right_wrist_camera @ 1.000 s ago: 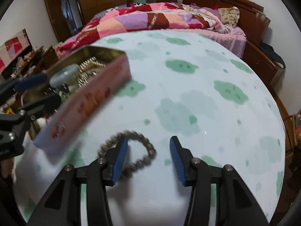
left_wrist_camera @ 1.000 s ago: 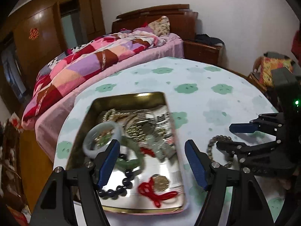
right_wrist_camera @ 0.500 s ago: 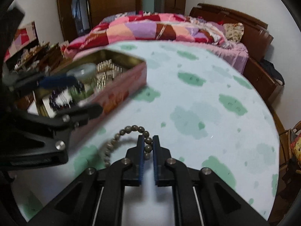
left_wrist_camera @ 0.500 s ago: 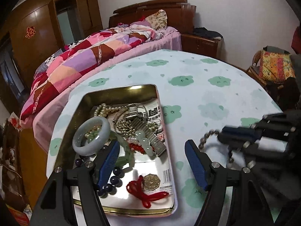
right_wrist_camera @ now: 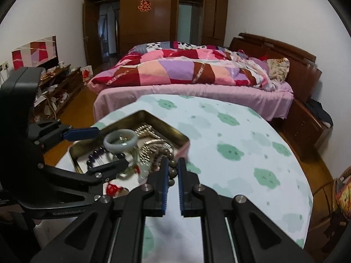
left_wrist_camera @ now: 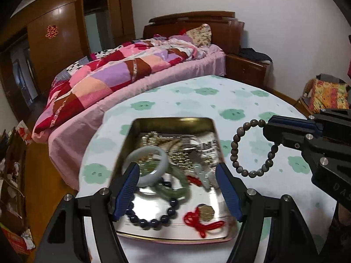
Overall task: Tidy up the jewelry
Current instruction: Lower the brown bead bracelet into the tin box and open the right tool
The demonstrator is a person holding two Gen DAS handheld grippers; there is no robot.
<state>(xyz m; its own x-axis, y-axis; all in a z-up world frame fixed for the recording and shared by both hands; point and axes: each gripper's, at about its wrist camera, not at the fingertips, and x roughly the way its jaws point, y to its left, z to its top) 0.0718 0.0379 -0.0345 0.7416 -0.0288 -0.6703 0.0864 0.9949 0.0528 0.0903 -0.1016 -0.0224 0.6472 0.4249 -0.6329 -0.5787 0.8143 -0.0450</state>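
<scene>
My left gripper hangs wide open and empty over the tin tray of jewelry on the table. To its right, my right gripper is clamped on the brown bead bracelet, which dangles above the tablecloth just beside the tray.

A home bedroom is indicated: a wooden-framed bed covered by a patchwork quilt, a dark wooden wardrobe bearing a red paper emblem, and a cluttered low cabinet are seen behind a cloth-covered table
</scene>
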